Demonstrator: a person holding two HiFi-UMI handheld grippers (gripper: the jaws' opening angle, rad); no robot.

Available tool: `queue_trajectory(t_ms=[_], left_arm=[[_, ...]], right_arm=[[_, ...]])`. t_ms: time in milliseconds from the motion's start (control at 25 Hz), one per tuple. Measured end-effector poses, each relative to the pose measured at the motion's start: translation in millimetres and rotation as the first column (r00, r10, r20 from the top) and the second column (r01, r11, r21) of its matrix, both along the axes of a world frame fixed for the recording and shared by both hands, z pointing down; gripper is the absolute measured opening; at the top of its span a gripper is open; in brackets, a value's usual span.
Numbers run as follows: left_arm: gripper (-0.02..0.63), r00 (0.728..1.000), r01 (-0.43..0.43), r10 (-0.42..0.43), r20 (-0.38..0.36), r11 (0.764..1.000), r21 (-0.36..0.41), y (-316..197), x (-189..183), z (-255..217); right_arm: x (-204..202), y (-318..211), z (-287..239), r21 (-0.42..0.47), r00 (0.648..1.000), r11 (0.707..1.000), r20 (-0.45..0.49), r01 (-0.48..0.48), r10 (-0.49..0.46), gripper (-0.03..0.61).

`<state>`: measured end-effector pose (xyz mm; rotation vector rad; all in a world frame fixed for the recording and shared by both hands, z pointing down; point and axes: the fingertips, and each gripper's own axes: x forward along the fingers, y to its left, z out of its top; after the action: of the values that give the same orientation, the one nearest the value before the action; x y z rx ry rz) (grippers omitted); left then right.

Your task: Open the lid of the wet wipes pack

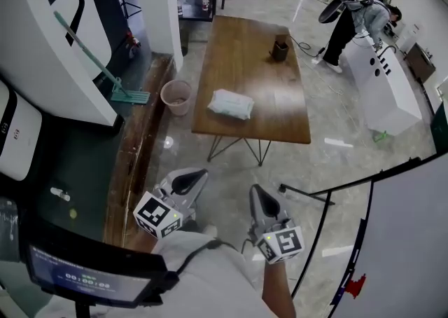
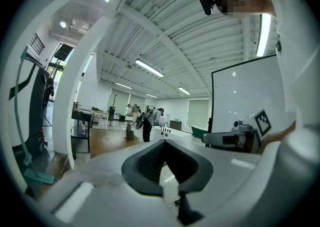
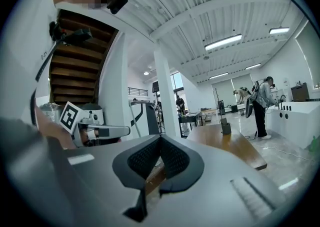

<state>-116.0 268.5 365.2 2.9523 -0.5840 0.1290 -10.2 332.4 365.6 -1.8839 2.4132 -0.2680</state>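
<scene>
Nothing in hand yet: jaws of the left gripper [image 1: 192, 179] pressed together on nothing, jaws of the right gripper [image 1: 261, 199] likewise closed and empty. Both low and close to the body, over the floor, aimed roughly level toward the wooden surface [image 1: 273, 110]

Ahead of both and well apart from them: the wet wipes pack [image 1: 231, 104], flat on the near half of that surface, left of its middle and not far from the near edge. Long axis across the line of approach, left to right in the head view, right end tipped a little toward the person. Broad face up; lid too small to make out from here, so no telling at which end to look for it

Lies almost midway between the two lines of aim, a shade to the left gripper's side, so probably marginally nearer that one; hardly any difference either way. Farther back on the same surface, well apart from the pack, a dark cup [image 1: 281, 49]; on the floor just beside the left edge, a pink bin [image 1: 176, 97]. Neither in the way

Likely next, judging from this: forward to close the gap, then down onto the pack from above, one gripper steadying the body across its short side, the other catching the lip of the lid. Pack not to be made out in either gripper view
</scene>
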Motion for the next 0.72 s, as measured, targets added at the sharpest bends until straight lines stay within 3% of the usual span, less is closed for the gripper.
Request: queue_trajectory(t_ms=[360, 720], left_arm=[[0.006, 1.0, -0.004, 0.004, 0.014, 1.0, -0.001, 12, 10, 6], [0.006, 1.0, -0.025, 0.025, -0.007, 0.999, -0.022, -12, 24, 7]], right_arm=[[18, 13, 13, -0.031, 1.0, 1.0, 0.023, -0.002, 0.003, 0.009], [30, -5, 14, -0.04, 0.999, 0.999, 0.022, -0.026, 0.027, 0.009]])
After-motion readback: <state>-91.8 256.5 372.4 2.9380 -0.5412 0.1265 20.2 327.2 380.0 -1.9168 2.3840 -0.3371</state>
